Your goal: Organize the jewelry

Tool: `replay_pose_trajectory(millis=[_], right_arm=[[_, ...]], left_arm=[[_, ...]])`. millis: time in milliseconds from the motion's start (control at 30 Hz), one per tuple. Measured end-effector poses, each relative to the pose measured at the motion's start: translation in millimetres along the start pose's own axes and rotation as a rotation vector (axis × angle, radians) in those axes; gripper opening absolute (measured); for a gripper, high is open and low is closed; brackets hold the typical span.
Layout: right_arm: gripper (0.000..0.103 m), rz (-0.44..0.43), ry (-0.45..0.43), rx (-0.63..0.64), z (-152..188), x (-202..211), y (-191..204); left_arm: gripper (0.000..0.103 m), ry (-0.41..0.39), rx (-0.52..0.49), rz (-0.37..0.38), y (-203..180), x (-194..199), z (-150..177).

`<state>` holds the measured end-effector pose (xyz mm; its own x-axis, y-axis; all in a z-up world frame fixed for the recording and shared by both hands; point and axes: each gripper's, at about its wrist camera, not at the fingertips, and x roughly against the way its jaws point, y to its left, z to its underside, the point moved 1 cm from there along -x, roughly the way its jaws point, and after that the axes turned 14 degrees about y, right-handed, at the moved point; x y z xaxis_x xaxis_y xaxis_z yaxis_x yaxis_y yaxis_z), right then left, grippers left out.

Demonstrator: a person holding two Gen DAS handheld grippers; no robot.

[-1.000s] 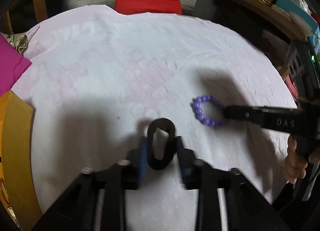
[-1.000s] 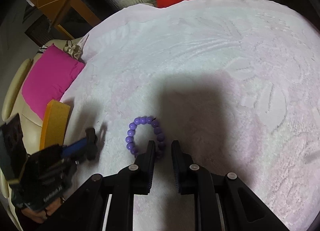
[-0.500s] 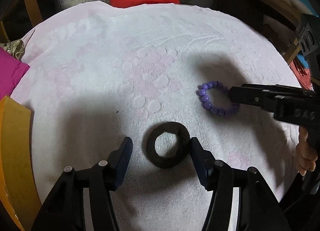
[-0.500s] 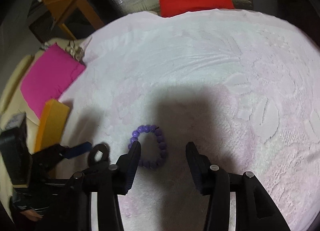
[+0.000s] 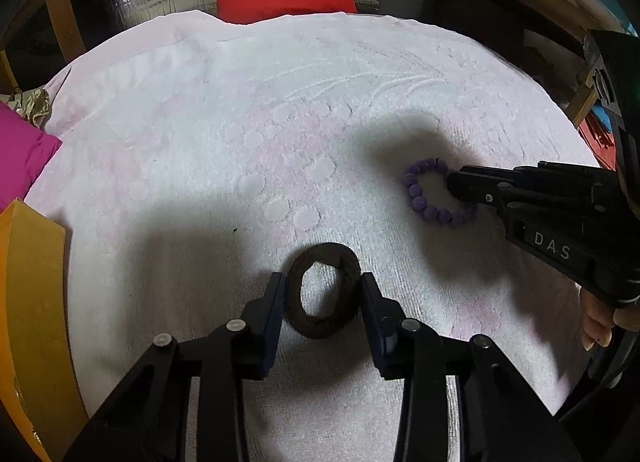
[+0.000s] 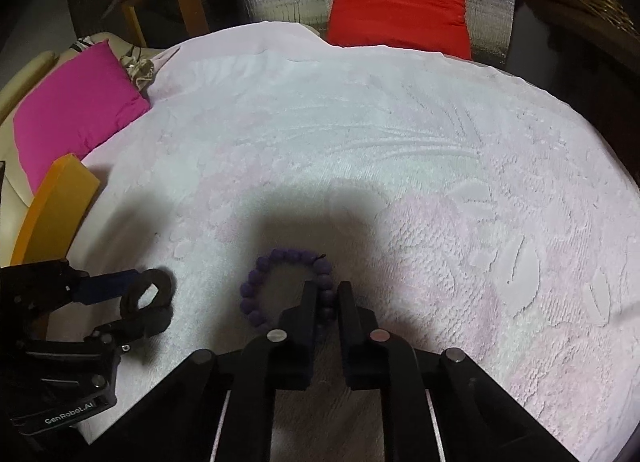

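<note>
We find the left gripper (image 5: 322, 294) closed against both sides of a dark hair tie (image 5: 322, 295), which lies on the white towel (image 5: 240, 122). To the right of the hair tie, apart from it, lies a purple bead bracelet (image 6: 288, 286) on the same towel. The right gripper (image 6: 325, 298) stands narrow, its fingers pinching the bracelet's right-hand strand. A red cushion (image 6: 398, 2) sits beyond the towel's far edge.

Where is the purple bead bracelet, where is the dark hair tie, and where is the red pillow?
purple bead bracelet (image 6: 256, 282), right wrist view, on the beads of its left curve.
dark hair tie (image 5: 347, 262), left wrist view, on its upper right band.
red pillow (image 6: 398, 2), right wrist view, on its middle.
</note>
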<state>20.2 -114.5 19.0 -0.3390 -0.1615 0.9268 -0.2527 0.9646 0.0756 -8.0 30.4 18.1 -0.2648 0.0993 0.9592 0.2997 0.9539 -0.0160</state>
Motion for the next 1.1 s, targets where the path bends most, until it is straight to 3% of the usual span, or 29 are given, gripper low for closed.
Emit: replay_pose_trajectory(millis=[433, 733, 1100], right_arm=[[0.011, 0.004, -0.001, -0.058, -2, 5, -22], [0.013, -0.028, 0.023, -0.091, -2, 1, -23], [0.012, 0.008, -0.002, -0.058, -2, 0, -17]], left_arm=[[0.028, -0.01, 0.013, -0.01, 3, 1, 0], [0.03, -0.004, 0.0, -0.037, 0, -2, -1], [0.03, -0.009, -0.014, -0.057, -4, -2, 1]])
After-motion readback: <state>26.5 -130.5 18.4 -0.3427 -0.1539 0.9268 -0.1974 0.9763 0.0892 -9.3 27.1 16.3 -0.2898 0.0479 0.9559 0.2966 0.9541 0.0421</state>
